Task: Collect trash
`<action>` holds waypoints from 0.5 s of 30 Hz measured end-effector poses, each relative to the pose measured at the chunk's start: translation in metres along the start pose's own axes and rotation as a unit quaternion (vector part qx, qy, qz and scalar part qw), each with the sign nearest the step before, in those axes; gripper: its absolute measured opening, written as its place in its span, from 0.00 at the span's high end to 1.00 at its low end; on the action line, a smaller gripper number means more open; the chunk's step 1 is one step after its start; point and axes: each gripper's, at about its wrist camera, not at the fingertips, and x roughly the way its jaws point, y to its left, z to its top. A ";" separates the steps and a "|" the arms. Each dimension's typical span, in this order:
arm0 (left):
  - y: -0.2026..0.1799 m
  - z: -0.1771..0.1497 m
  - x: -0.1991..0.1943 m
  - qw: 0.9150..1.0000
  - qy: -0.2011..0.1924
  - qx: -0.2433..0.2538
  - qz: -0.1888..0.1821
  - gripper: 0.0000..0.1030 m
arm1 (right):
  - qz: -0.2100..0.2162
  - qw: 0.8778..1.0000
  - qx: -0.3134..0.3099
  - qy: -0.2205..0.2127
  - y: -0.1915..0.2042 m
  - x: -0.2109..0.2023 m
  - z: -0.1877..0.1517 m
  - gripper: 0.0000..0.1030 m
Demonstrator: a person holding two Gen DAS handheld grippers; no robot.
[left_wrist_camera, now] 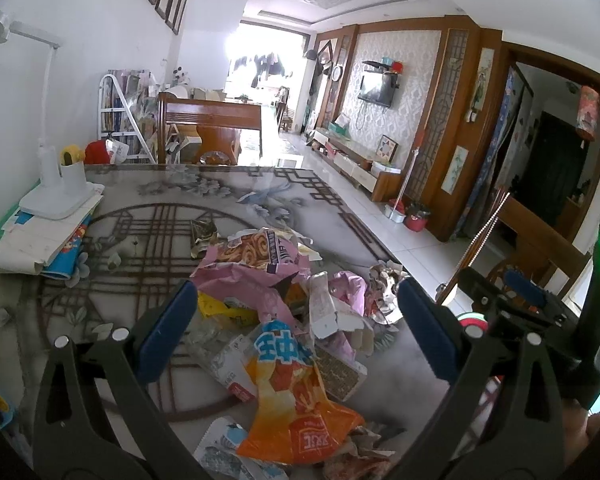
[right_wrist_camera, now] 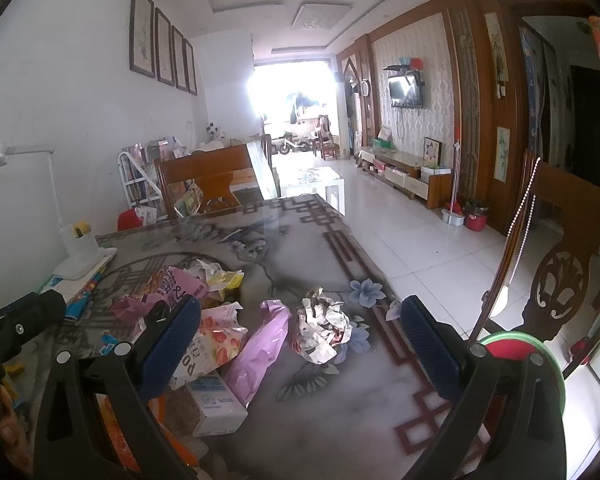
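Note:
A heap of snack wrappers and paper scraps lies on the patterned table (left_wrist_camera: 148, 232). In the left wrist view an orange snack bag (left_wrist_camera: 296, 404) sits nearest, with a pink bag (left_wrist_camera: 256, 276) and a white torn carton (left_wrist_camera: 328, 312) behind it. My left gripper (left_wrist_camera: 296, 320) hovers open over this heap, nothing between its blue pads. In the right wrist view my right gripper (right_wrist_camera: 300, 344) is open above a pink wrapper (right_wrist_camera: 260, 348) and a crumpled paper ball (right_wrist_camera: 322, 330). A small white box (right_wrist_camera: 216, 404) lies by its left finger. The right gripper (left_wrist_camera: 516, 300) also shows at the left view's right edge.
A white desk lamp (left_wrist_camera: 56, 184) stands on stacked papers and books (left_wrist_camera: 44, 240) at the table's left. A wooden chair (right_wrist_camera: 556, 272) stands off the table's right edge, another chair (left_wrist_camera: 208, 128) at the far end. Tiled floor (right_wrist_camera: 412, 240) stretches to the right.

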 end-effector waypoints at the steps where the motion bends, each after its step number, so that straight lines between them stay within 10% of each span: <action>1: 0.000 0.000 0.000 1.000 0.000 0.000 0.000 0.05 | 0.000 1.000 0.000 0.000 -0.001 0.000 0.001 0.07; 15: 0.000 -0.001 0.001 1.000 0.000 0.000 0.000 0.05 | 0.002 1.000 0.014 0.008 -0.005 0.001 0.002 0.07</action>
